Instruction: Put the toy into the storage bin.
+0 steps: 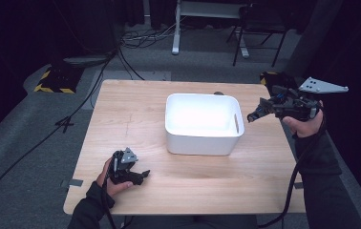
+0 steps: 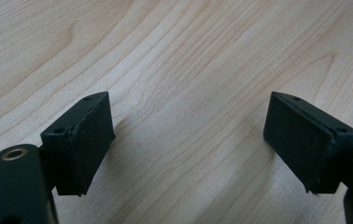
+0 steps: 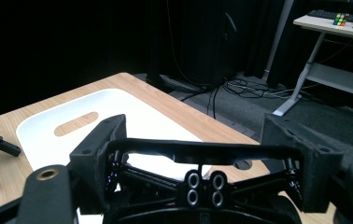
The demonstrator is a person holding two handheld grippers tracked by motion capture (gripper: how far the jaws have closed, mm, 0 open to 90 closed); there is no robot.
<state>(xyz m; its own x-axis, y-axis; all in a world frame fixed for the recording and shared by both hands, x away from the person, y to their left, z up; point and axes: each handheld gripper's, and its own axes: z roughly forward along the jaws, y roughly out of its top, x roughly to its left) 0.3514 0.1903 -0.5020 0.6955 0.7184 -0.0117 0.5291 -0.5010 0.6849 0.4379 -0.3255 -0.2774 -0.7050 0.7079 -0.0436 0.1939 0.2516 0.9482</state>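
The right gripper (image 1: 251, 116) hangs in the air just beside the right end of the white plastic bin (image 1: 202, 142). In the right gripper view its two black jaws stand wide apart with nothing between them, so it is open and holds nothing. They point at the short wall of the bin, the one with the long handle hole (image 3: 76, 123). The bin sits in the middle of the wooden table (image 1: 131, 109), and it looks empty, though the bright light inside makes this hard to tell. The left gripper (image 1: 140, 176) rests low near the front left edge of the table, well apart from the bin. Its jaws are open too, with only bare wood between the pads (image 2: 90, 144). The job in hand seems to be taking hold of the bin. To do it well, the right gripper should come in slowly, slip one jaw over the rim by the handle hole, then close gently so the bin does not slide or tip. I see no words, names or labels on the bin or the grippers.
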